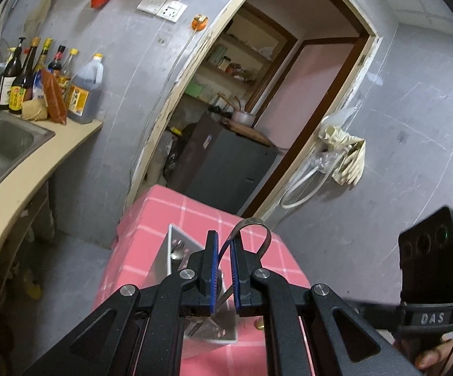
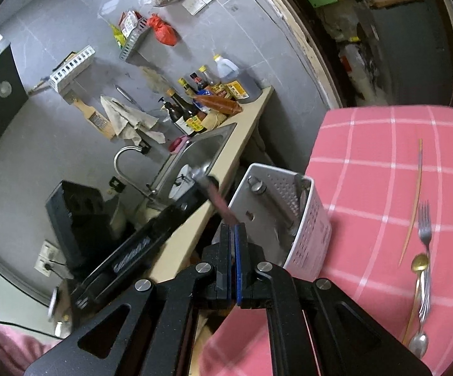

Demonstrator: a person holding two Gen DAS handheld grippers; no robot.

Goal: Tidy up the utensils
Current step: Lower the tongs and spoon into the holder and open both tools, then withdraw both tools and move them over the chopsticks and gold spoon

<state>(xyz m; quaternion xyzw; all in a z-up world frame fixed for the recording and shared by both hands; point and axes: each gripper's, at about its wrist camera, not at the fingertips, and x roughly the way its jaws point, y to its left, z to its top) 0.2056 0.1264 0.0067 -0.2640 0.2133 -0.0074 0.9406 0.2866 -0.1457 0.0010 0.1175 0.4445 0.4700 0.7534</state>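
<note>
While the pink checked table (image 2: 367, 156) carries everything, the white perforated caddy (image 2: 307, 235) stands at its left edge. It is light plastic and would likely tip if knocked. It holds at least two metal utensils, one of them a spoon (image 1: 178, 248). The right gripper (image 2: 235, 235) is clenched on the end of a red-handled utensil (image 2: 223, 206), just beside the caddy's rim. Its metal head is blurred. It looks stiff, light and slippery, so a hold on the handle suits it. The left gripper (image 1: 223, 263) hovers over the caddy, pads apart. Near the table's right edge lie a chopstick (image 2: 415, 194), a fork (image 2: 425, 219), a gold spoon (image 2: 419, 263) and a silver spoon (image 2: 419, 341). All are thin and flat, best pinched mid-handle.
</note>
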